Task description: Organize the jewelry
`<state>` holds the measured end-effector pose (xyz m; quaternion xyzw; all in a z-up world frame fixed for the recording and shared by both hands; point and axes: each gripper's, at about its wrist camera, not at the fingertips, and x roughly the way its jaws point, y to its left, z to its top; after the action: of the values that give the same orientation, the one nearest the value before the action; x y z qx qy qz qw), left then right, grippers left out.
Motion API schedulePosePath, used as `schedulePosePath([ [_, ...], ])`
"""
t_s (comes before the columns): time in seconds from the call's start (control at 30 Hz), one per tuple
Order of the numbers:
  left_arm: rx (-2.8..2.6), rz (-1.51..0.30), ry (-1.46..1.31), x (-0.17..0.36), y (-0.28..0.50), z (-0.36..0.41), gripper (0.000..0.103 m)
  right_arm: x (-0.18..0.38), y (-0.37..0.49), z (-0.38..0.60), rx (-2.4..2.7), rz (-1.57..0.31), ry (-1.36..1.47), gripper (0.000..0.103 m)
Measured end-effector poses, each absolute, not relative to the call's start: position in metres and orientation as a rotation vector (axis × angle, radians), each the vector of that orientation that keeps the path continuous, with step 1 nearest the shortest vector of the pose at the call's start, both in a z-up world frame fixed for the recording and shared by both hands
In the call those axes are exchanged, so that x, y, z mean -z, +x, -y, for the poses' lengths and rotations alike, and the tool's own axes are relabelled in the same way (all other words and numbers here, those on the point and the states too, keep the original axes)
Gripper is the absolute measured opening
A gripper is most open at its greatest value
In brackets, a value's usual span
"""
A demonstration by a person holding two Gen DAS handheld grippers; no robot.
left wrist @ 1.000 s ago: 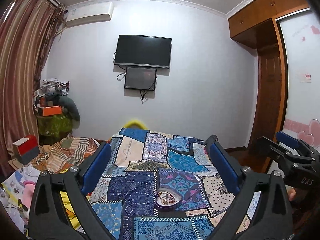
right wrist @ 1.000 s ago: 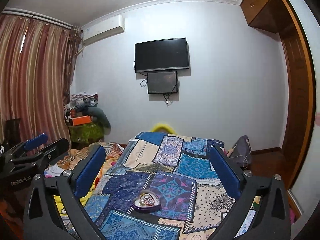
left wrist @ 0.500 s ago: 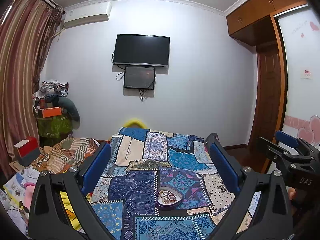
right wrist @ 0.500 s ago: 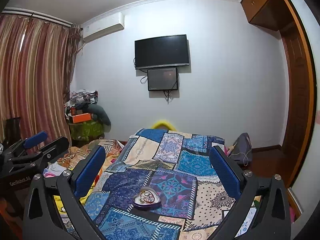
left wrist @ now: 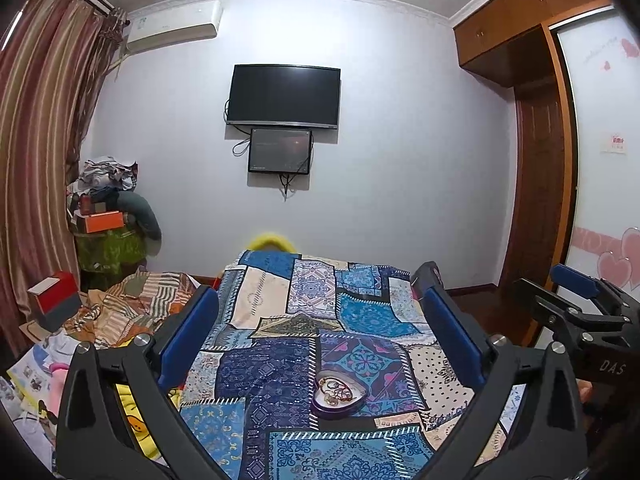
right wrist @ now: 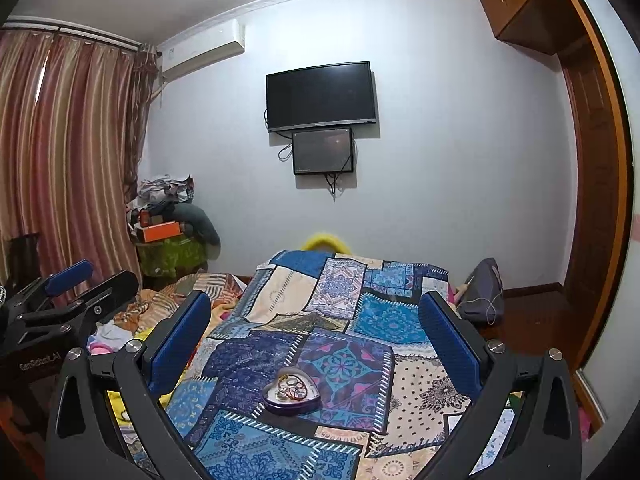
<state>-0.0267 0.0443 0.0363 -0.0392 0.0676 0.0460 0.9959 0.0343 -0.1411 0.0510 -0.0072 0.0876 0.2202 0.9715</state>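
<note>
A heart-shaped purple tin [left wrist: 339,394] with bracelets and chains piled inside lies on the blue patchwork bedspread [left wrist: 280,368]. It also shows in the right wrist view [right wrist: 291,395]. My left gripper [left wrist: 320,312] is open and empty, held above the bed with the tin below and ahead between its fingers. My right gripper [right wrist: 316,312] is open and empty, held likewise. The right gripper shows at the right edge of the left wrist view [left wrist: 576,300]. The left gripper shows at the left edge of the right wrist view [right wrist: 68,288].
Striped bedding and clutter [left wrist: 132,304] lie left of the bed. A red and grey box [left wrist: 54,300] and a pile of clothes and boxes [left wrist: 108,208] stand by the curtain. A grey bag [right wrist: 482,292] sits right of the bed near the wooden door [right wrist: 592,240].
Both grippers have tilted slightly, so the tin sits a little lower in each view. Both stay open and empty.
</note>
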Motion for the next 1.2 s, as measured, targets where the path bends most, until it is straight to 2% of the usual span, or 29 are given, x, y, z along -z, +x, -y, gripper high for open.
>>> schedulePosePath([
  [1.2, -0.061, -0.161, -0.071, -0.0312, -0.0191, -0.0432, 0.103, -0.0495, 0.0383, 0.1445, -0.438, -0.193, -0.007, 0.103],
])
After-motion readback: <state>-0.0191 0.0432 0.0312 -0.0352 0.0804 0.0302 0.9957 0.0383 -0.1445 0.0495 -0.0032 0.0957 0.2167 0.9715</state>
